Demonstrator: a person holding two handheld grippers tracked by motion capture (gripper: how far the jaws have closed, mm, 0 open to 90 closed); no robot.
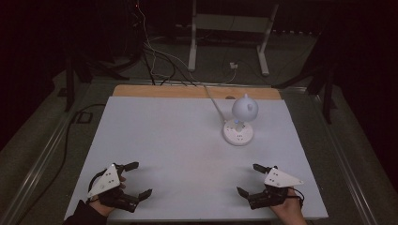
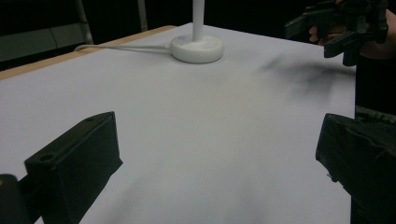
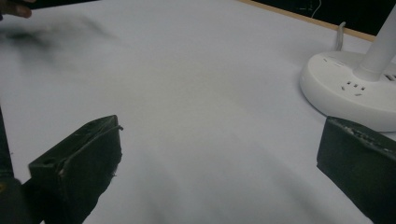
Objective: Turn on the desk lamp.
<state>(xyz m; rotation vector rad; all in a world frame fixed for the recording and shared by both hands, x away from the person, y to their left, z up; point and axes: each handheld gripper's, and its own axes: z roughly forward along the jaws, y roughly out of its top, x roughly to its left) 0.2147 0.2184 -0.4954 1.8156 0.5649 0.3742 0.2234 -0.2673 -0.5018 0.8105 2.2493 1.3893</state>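
A white desk lamp with a round head stands on a round base that has socket holes, at the right back of the white table. Its base sits far ahead in the left gripper view, and close at the right as the lamp base in the right gripper view. My left gripper rests open near the front left edge, nothing between its jaws. My right gripper is open near the front right edge, also empty. The right gripper appears across the table in the left gripper view.
A white cable runs from the lamp base off the back of the table, over a wooden strip. Behind the table are a white frame's legs and dark cables on the floor. The room is dim.
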